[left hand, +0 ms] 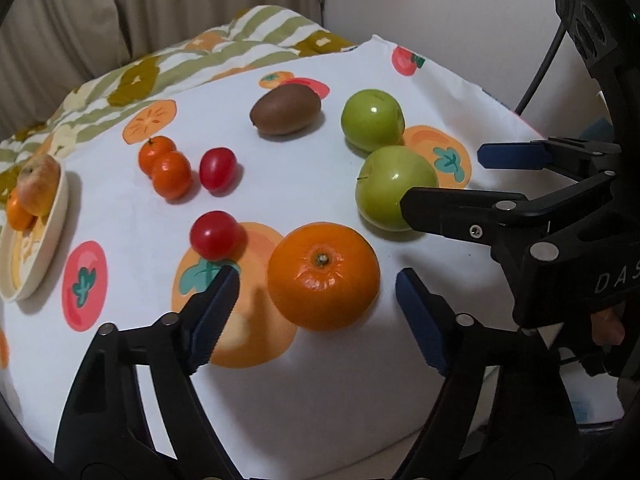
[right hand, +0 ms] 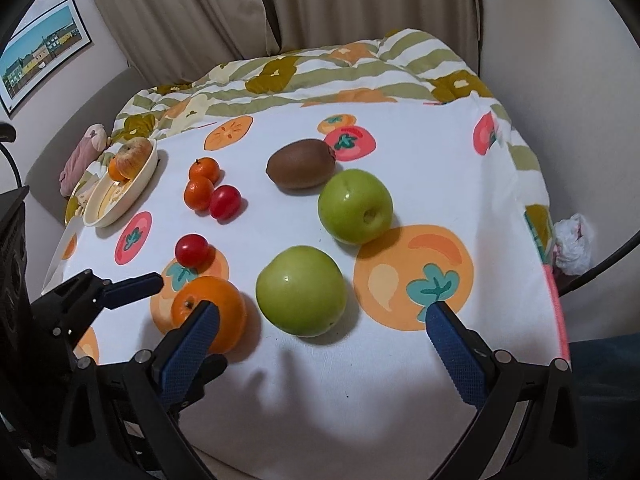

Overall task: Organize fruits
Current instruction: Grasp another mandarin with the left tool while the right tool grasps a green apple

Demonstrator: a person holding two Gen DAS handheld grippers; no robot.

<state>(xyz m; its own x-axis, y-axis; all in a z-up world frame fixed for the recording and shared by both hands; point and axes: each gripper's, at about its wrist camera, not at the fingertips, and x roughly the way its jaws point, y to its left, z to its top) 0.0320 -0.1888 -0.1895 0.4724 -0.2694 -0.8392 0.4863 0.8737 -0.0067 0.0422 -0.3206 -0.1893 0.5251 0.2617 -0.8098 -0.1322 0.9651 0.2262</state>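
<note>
Right now we have both grippers hanging over the near edge of the cloth-covered surface (right hand: 420, 152), both with jaws apart and gripping nothing. Our left gripper (left hand: 316, 300) straddles the big orange (left hand: 323, 275): the fruit sits between the two blue pads (left hand: 216, 312), but we see a gap on each side, so no squeeze. Our right gripper (right hand: 320, 340) is spread wide around the nearer green apple (right hand: 301, 290), pads clear of it as well; in the left wrist view the same tool (left hand: 444, 178) reaches in from the right edge beside that apple. Second green apple (right hand: 354, 206) lies just behind the first, toward the far right corner, and a kiwi (right hand: 301, 169) sits just beyond it, near the far edge. Around the middle of the surface, two small tangerines (right hand: 202, 184) touch each other with a red cherry tomato (right hand: 225, 201) pressed against them. Another cherry tomato (right hand: 192, 250) lies nearer us, just beside the big orange. At the far left corner a cream plate (right hand: 142, 178) holds a pale apple (right hand: 134, 156) and a small orange fruit (right hand: 115, 172). Striped quilt (right hand: 360, 68) is bunched along the far edge.
</note>
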